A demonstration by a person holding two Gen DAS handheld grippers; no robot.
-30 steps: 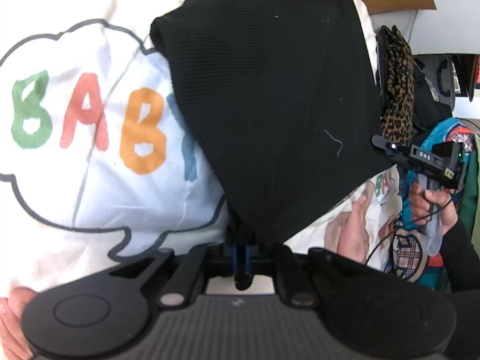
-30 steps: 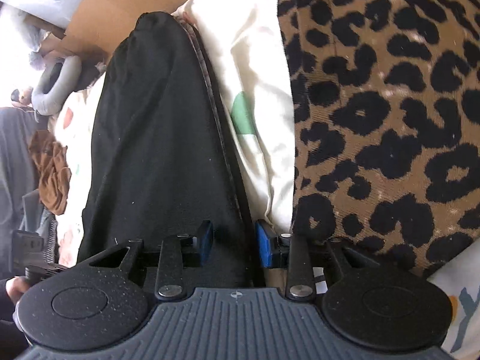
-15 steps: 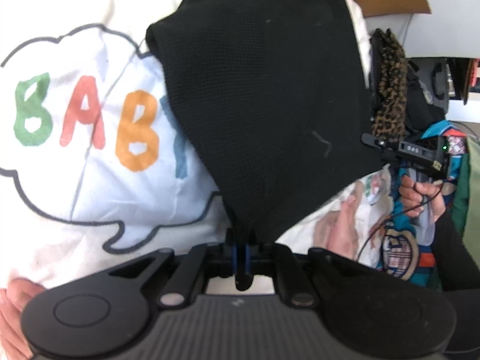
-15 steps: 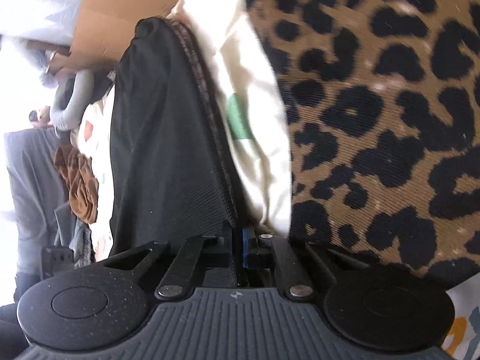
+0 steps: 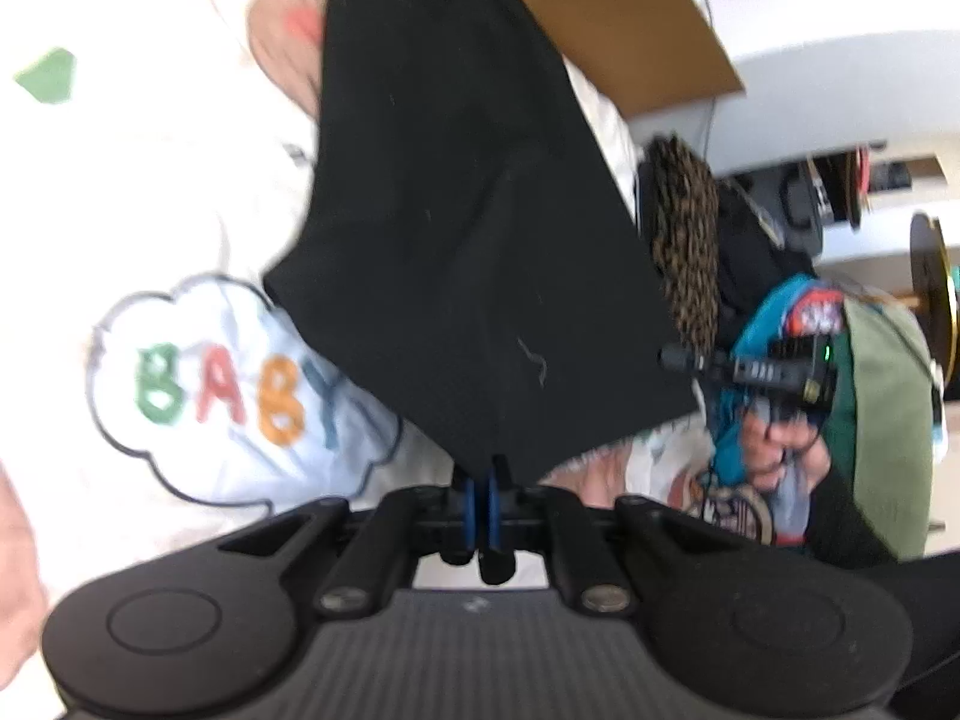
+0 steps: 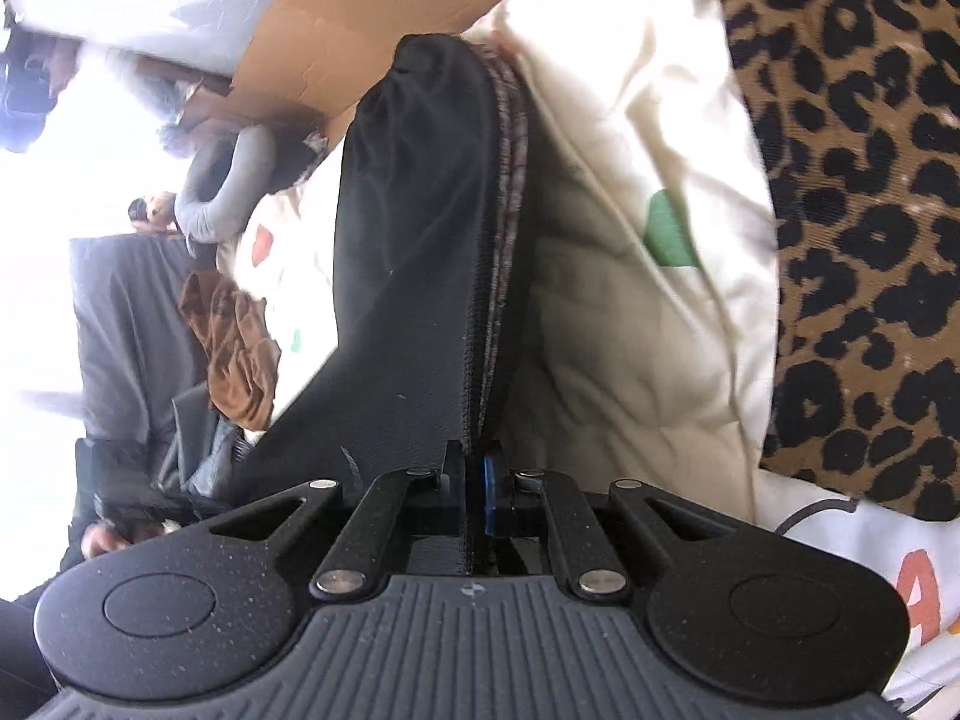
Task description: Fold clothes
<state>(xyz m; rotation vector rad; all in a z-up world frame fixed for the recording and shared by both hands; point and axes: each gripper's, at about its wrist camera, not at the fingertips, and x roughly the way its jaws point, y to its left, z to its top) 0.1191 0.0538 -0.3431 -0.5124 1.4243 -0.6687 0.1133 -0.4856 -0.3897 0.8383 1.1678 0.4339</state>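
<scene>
Both grippers are clamped on the black garment (image 5: 480, 252), left gripper (image 5: 480, 480) on a bottom corner, right gripper (image 6: 474, 468) on its banded edge, cloth hanging over the BABY blanket (image 5: 198, 396). I'd keep both corners level and the edge taut. Room's tight though: leopard-print fabric (image 6: 852, 192) on the right, cardboard box (image 5: 624, 18) behind.

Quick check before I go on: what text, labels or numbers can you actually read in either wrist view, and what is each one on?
"BAB", with a fourth letter partly hidden by the black knit garment: coloured letters in a cloud outline on the white printed sheet.
Orange letter on the same sheet, right wrist view: cut off, unreadable.
White marking on the other black handheld gripper: too blurred.
Print on the teal patterned fabric: too blurred.
</scene>
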